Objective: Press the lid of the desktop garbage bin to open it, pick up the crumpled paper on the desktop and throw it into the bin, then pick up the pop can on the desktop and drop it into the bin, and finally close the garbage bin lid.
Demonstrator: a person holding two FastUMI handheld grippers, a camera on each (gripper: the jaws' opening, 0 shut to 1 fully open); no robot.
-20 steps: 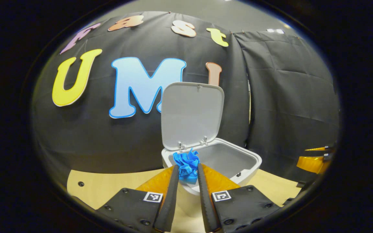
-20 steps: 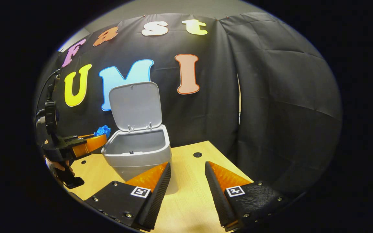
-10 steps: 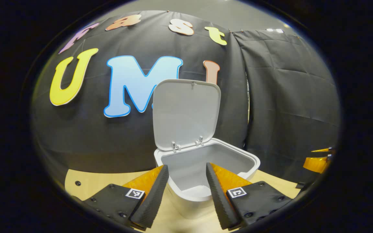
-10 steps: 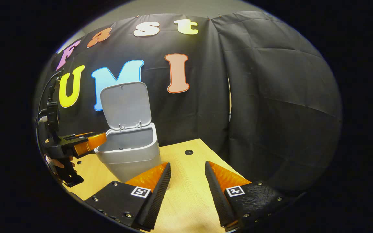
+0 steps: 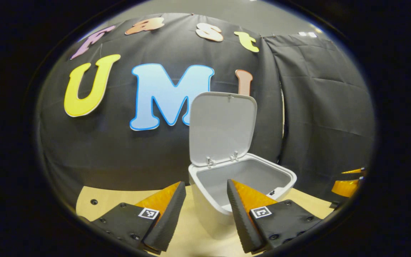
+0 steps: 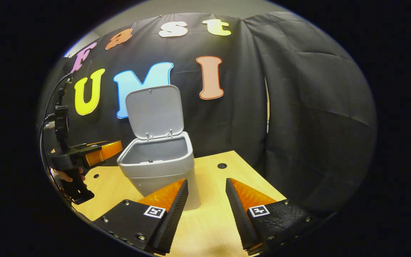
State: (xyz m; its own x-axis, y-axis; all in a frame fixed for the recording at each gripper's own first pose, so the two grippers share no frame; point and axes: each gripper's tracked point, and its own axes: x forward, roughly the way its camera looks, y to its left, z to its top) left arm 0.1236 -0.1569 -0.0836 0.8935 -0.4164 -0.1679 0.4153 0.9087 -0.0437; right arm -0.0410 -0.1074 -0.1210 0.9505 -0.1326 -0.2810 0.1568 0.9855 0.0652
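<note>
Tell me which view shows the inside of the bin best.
The left gripper view: it looks from close up over the rim of the bin into its cavity, between the open left hand-held gripper fingers. The right gripper view shows the bin farther off, whole, with lid upright but less interior.

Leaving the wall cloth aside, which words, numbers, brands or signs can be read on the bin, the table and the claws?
Garbage bin and lid: no text.
Left claw: two square black-and-white markers, patterns only, no words.
Right claw: the same kind of markers.
Table: no text.
</note>
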